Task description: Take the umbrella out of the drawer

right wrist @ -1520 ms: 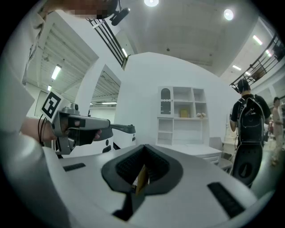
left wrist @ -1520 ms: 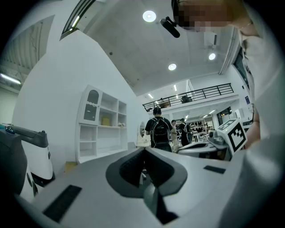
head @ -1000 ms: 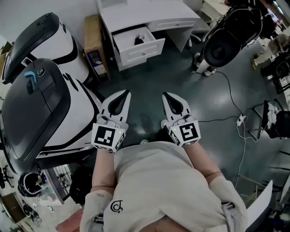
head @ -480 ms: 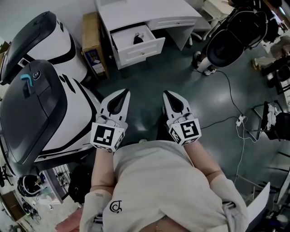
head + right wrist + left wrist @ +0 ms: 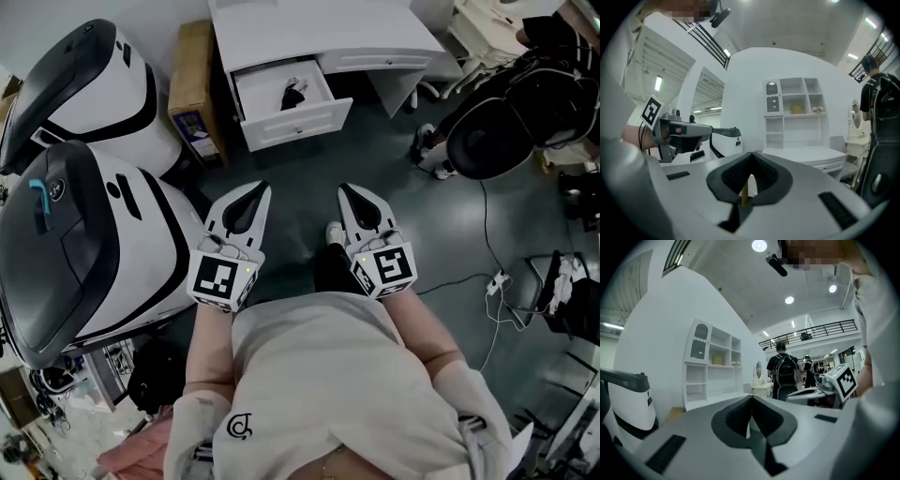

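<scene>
Both shut and empty, the left hand-held gripper [image 5: 257, 189] and right hand-held gripper [image 5: 349, 191] just moved closer to the desk [image 5: 309, 28]. The umbrella [image 5: 294, 94] is still in the open drawer [image 5: 298, 123], not grabbed yet.

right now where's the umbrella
Head view, top centre: the umbrella lies inside the open drawer of the white desk, just right of the cardboard box.

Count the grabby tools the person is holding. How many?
2. The left tool is left of centre in the head view, the right tool beside it. Both are shut, empty, and point toward the open drawer. None seem hidden.
</scene>
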Tool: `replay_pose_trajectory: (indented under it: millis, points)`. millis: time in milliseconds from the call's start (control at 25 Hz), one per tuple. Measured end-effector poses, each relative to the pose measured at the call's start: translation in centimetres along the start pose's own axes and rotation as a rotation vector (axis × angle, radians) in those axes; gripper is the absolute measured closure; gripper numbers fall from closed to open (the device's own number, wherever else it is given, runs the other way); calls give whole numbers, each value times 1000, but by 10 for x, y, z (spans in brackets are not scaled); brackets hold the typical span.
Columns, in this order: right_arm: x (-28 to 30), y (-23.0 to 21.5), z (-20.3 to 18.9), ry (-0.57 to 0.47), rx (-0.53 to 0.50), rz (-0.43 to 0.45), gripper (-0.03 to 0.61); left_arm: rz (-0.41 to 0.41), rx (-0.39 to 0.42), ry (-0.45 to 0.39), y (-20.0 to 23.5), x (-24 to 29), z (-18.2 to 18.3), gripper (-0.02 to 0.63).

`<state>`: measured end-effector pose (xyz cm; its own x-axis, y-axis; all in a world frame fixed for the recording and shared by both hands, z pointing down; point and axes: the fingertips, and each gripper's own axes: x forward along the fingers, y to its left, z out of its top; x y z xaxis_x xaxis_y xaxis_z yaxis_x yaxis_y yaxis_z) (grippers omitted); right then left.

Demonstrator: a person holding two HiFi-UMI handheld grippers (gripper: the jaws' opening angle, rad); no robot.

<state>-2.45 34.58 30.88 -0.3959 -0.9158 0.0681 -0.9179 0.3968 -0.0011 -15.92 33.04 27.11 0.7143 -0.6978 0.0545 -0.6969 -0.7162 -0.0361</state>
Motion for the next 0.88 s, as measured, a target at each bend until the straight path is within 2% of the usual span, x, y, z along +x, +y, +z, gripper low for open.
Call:
replay_pose_trajectory:
  millis: [320, 560, 720, 880]
  points:
    - [81, -123, 9, 13, -34, 106, 572, 89, -20, 40, 24, 139, 0, 601]
    - [137, -208, 9, 18, -19, 139, 572, 154, -69, 52, 45, 225, -3, 601]
    - [168, -244, 9, 22, 2, 157, 572, 188, -85, 74, 59, 260, -4, 601]
    - [197, -260, -1, 47, 24, 180, 572, 238, -108, 110, 85, 282, -13, 601]
